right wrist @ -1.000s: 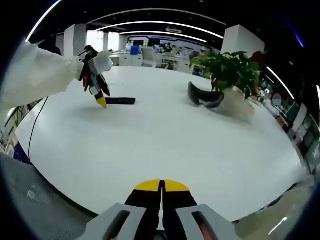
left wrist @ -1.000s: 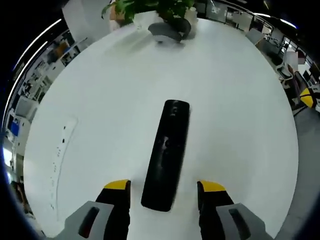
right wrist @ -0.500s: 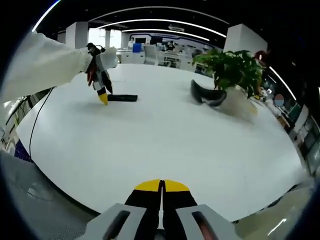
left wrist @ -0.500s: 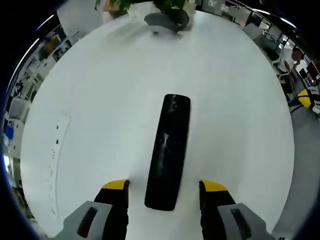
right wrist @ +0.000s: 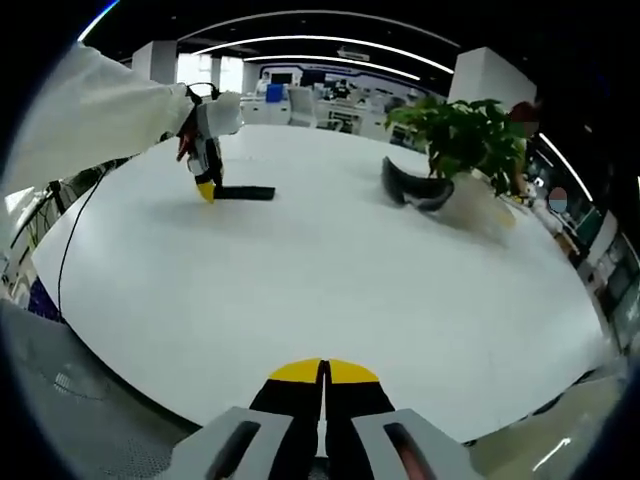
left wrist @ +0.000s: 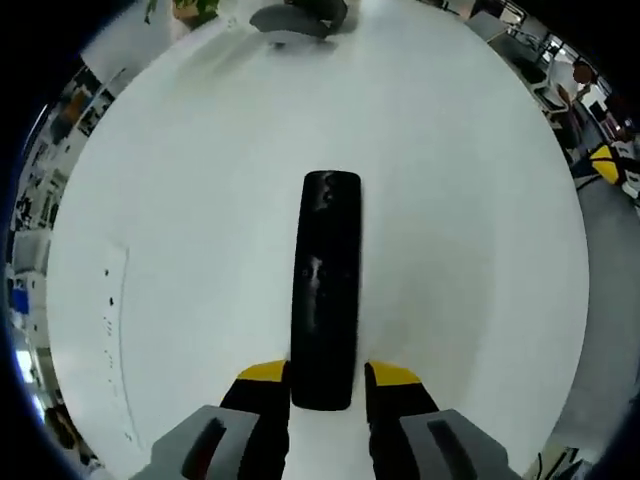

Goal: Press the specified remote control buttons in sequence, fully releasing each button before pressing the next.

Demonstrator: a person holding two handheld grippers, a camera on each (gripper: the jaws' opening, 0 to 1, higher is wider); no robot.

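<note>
A long black remote control [left wrist: 325, 290] lies flat on the round white table [left wrist: 470, 200], pointing away from me. My left gripper [left wrist: 326, 376] has its two yellow-tipped jaws pressed against both sides of the remote's near end. In the right gripper view the same remote [right wrist: 248, 193] shows far off at the left, with the left gripper [right wrist: 207, 188] at its end, held by a white-sleeved arm. My right gripper [right wrist: 322, 372] hovers over the table's near edge, its jaws together with nothing between them.
A dark grey curved object [right wrist: 413, 190] lies beside a potted plant [right wrist: 465, 140] at the far side of the table. A flat white strip [left wrist: 115, 340] lies on the table left of the remote. Office desks and chairs stand beyond the table's edge.
The left gripper's jaws have come together from wide apart onto the remote's near end. That view has tipped further down over the table. The right gripper has stayed still.
</note>
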